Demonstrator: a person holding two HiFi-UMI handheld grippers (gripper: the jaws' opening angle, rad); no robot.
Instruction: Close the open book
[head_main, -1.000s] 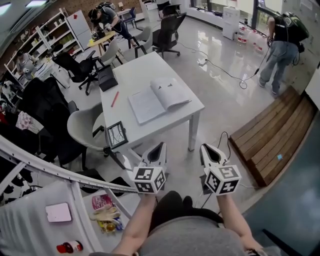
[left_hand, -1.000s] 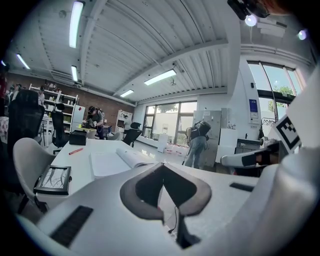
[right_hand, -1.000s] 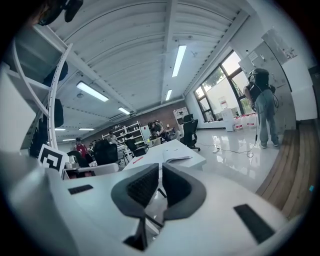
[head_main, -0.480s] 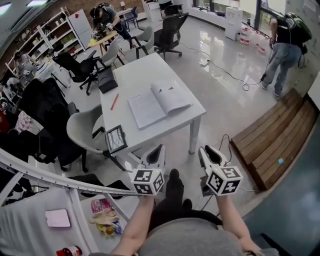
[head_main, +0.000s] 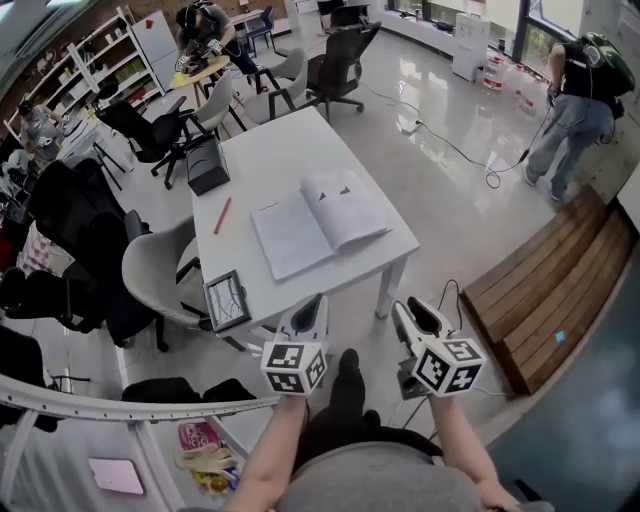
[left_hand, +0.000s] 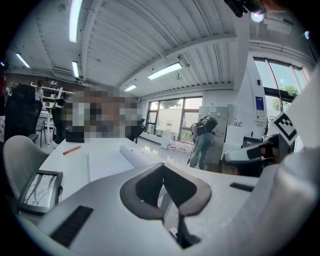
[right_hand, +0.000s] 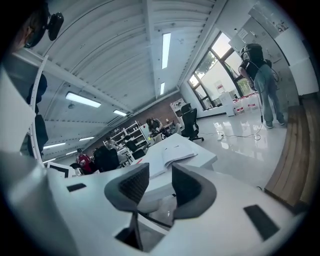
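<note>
White table (head_main: 290, 150): open book (head_main: 318, 218), red pen (head_main: 222, 215)

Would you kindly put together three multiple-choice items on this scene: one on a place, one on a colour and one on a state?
1. Seen from the head view, where on the white table does the pen lie?
A. on the open book
B. left of the open book
C. right of the open book

2. What colour is the pen?
A. blue
B. green
C. red

3. In what state is the right gripper?
A. open, with nothing between its jaws
B. shut on the pen
C. shut on the open book

Answers:
1. B: the pen lies on bare table to the left of the book's left page.
2. C: it shows as a thin red stick against the white top.
3. A: the right gripper view shows its jaws apart and empty, and they have just been opening.
</note>
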